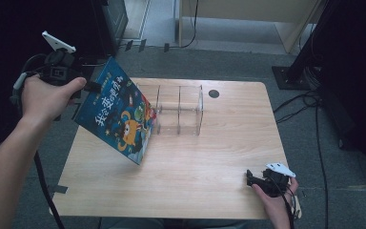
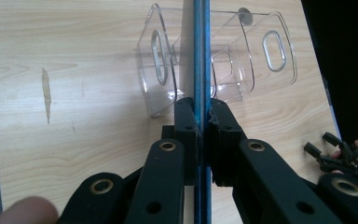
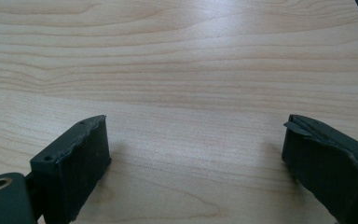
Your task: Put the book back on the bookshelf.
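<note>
Nearest to you, your right gripper (image 1: pixel 255 180) rests low at the near right corner of the table (image 1: pixel 209 191), well apart from the clear acrylic rack (image 1: pixel 178 110), with its jaws spread wide over bare wood and nothing between them. Further out, on the rack's left side, your left gripper (image 1: pixel 91 87) has its jaws clamped together on the picture book (image 1: pixel 119 114), gripping one edge so that the book hangs tilted, cover towards you, its lower corner just above the tabletop and its right edge just in front of the rack's left end. From the left gripper view you can see the book (image 2: pixel 201 56) edge-on between the pads, lined up roughly with one of the rack's (image 2: pixel 158 70) middle slots. Treat it as a thin, light book, stiff across the cover but likely to flex or swing when held by a single edge; the glossy cover looks slippery, so a firm pinch close to the spine, near the middle of that edge, should hold it straightest. Beyond it, the rack itself looks light, hard and smooth, probably easy to shove along the wood if the book nudges a divider, so your free right gripper may need to steady its far end while the book slides in.
</note>
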{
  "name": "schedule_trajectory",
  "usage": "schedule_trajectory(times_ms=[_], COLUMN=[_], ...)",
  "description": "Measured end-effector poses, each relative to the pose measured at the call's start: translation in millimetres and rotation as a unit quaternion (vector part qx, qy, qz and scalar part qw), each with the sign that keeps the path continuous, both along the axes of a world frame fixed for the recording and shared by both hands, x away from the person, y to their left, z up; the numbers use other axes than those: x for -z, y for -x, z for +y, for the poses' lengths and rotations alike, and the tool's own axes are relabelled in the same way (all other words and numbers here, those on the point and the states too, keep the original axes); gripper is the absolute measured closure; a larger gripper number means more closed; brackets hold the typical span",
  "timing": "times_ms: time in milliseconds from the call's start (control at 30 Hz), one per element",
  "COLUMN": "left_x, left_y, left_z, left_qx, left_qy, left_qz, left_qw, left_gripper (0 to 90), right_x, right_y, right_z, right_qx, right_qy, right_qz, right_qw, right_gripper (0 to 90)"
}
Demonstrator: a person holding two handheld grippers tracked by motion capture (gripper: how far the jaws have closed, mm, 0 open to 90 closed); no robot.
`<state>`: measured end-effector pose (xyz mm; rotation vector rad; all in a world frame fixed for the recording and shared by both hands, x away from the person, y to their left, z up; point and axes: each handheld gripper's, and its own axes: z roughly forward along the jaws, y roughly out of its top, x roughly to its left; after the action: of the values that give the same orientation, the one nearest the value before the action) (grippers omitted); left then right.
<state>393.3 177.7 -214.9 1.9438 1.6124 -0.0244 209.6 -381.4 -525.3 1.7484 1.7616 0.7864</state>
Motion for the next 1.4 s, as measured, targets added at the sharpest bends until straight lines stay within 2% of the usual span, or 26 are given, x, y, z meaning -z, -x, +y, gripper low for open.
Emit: schedule_trajectory(times_ms=[367,567,1133,1400], left_x=[7.9,11.9,21.1,22.1], left_y=[-14.0,-21.5,-38.8,-42.3], left_z=[-6.5,-7.3,-27.1,-27.1], left_qx=[-0.016,-0.027,-0.043,-0.056], left_qy=[0.0,0.008,-0.012,-0.006], left_qz=[0.0,0.001,0.008,0.008], left_qw=[0.9999,0.9996,0.999,0.9984], left_gripper=[85.3,85.3,85.2,85.2], right_x=[0.0,0.0,-0.1,0.0], right_y=[0.0,0.0,0.2,0.2], right_z=[-0.1,-0.2,-0.5,-0.6], right_qx=[0.0,0.0,0.001,0.001], right_qy=[-0.001,-0.001,-0.003,-0.004], right_qz=[0.0,0.0,-0.001,-0.001], right_qw=[1.0,1.0,1.0,1.0], right_gripper=[6.9,6.8,6.9,6.9])
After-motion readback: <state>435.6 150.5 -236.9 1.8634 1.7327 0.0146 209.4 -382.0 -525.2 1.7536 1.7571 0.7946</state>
